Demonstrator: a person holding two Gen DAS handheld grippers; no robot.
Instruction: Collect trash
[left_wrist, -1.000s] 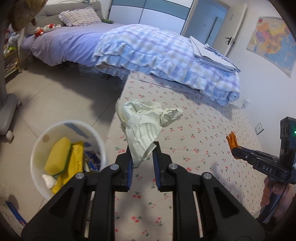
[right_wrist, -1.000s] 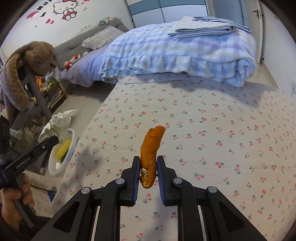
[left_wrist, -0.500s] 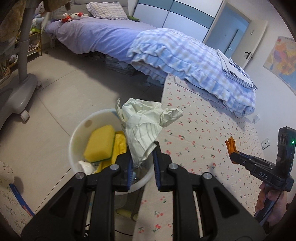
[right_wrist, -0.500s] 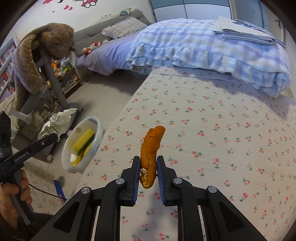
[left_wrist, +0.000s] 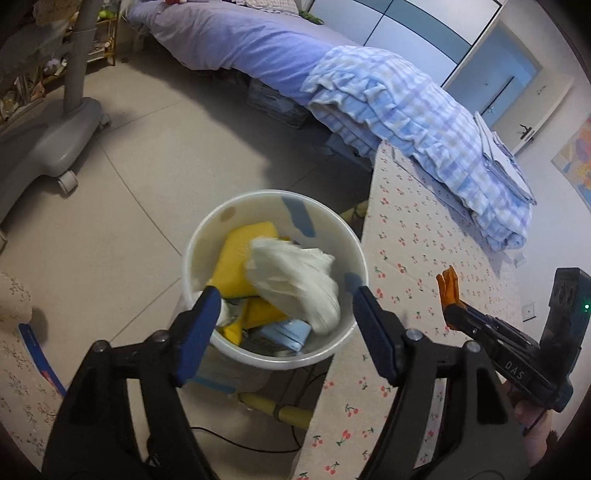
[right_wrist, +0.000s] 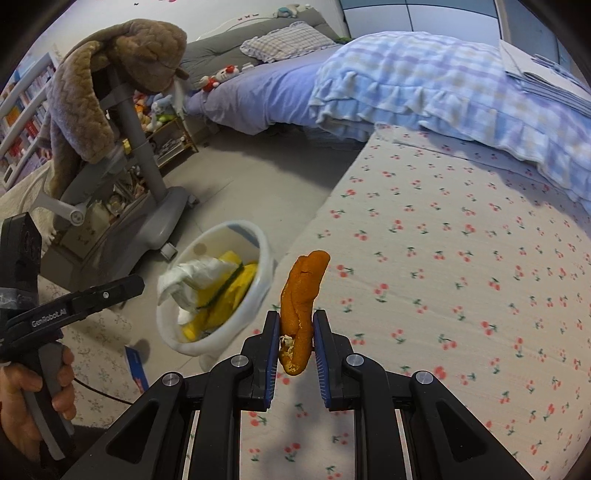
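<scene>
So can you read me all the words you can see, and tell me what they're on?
"DAS": on the right gripper, seen from the left wrist.
"GenRobot.AI": on the left gripper, seen from the right wrist.
Wall map, book spines, packet in the white bin: too small or blurred to read.

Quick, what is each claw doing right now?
Left gripper: open, empty, above the white bin.
Right gripper: closed on an orange peel.

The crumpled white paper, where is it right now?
In the left wrist view the crumpled white paper sits in the white bin on the yellow trash, beside the cherry-print bed, below the open left gripper.
</scene>
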